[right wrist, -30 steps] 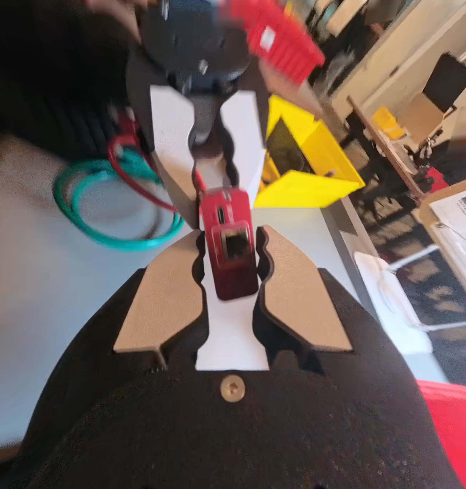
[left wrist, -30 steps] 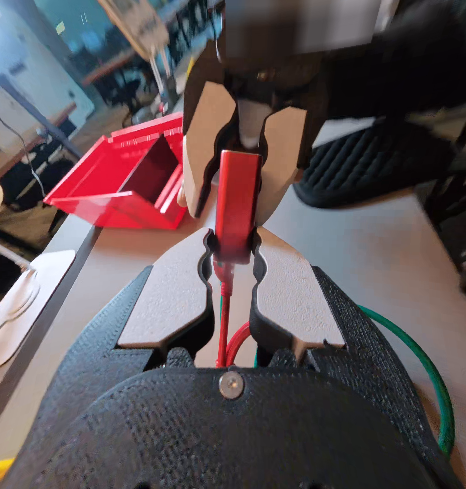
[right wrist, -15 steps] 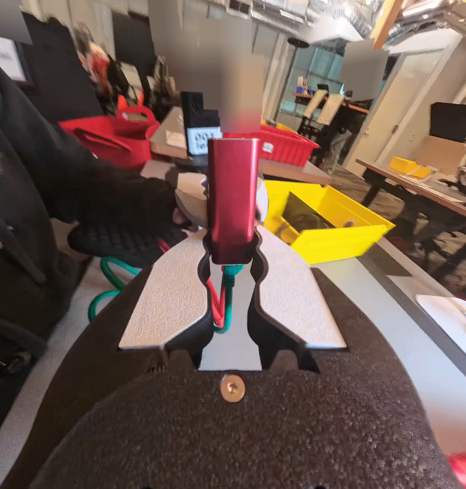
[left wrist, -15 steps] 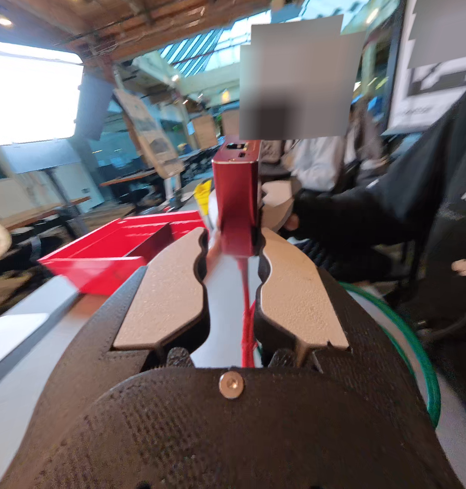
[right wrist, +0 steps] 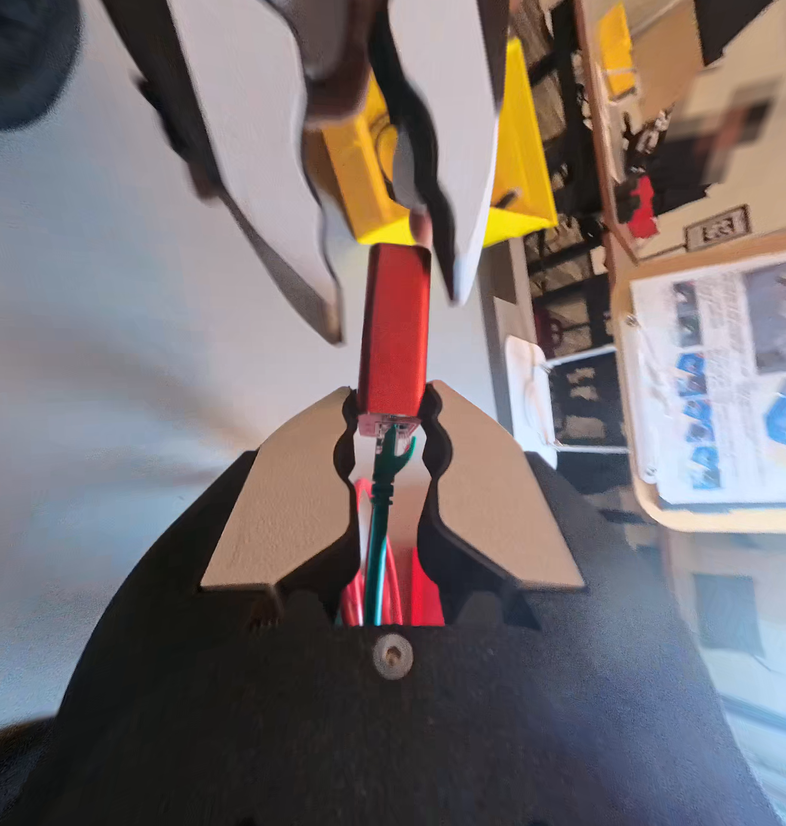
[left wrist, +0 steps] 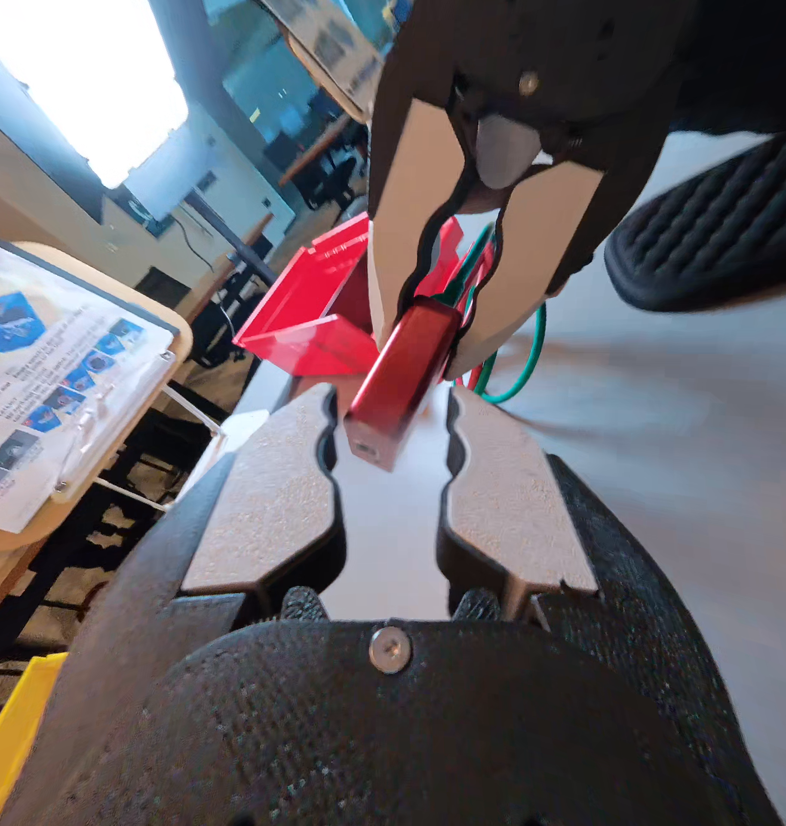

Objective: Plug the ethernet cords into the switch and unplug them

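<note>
- Your right gripper (right wrist: 389, 402) clenches the red switch (right wrist: 395, 335) at frame centre, green cord (right wrist: 380, 514) plugged in.
- Your left gripper (left wrist: 389, 411) is released, its fingers (left wrist: 266, 491) apart around the switch's free end.

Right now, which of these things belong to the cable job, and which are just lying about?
Job: red switch, green cord plugged into it, red cord, right gripper gripping the switch, left gripper open.
Lying about: red bin, yellow bin, printed sheet on its board.
</note>
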`<state>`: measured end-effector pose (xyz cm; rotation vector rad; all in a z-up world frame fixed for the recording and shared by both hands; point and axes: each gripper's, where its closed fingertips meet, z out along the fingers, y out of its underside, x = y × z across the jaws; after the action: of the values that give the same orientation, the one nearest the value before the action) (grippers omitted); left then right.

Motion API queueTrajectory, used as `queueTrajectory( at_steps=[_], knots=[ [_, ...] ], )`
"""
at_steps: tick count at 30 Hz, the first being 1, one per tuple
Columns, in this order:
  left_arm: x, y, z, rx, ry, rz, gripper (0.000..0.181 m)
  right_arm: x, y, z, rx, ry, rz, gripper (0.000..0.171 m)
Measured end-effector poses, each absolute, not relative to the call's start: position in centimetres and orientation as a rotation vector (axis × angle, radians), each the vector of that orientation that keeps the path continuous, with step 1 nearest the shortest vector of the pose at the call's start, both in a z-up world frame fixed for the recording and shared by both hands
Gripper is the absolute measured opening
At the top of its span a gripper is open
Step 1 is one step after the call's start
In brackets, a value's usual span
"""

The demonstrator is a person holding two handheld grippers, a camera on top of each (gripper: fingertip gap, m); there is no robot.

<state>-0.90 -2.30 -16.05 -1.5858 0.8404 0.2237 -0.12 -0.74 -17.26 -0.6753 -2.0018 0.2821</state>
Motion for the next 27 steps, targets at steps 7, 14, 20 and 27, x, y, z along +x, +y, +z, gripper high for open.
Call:
queueTrajectory(
  at_steps=[7, 14, 20, 27],
  knots=[
    [-1.3, -3.1, -18.3, -1.566, 0.924, 0.112, 0.03, -0.4, -2.2, -18.8, -0.583, -2.022, 0.437, 0.027],
    [-0.6, -3.3, -18.3, -1.552, 0.973, 0.185, 0.028, -0.2, -1.2, -19.6, -0.553, -2.04, 0.45, 0.034],
    [0.8, -3.3, -18.7, -1.533, 1.055, 0.29, 0.028, -0.8, -1.8, -20.9, -0.47, -2.038, 0.328, 0.029],
    [-1.2, -4.6, -13.7, -1.504, 0.691, -0.111, 0.04, -0.7, 0.1, -18.1, -0.338, -1.763, 0.379, 0.028]
  ],
)
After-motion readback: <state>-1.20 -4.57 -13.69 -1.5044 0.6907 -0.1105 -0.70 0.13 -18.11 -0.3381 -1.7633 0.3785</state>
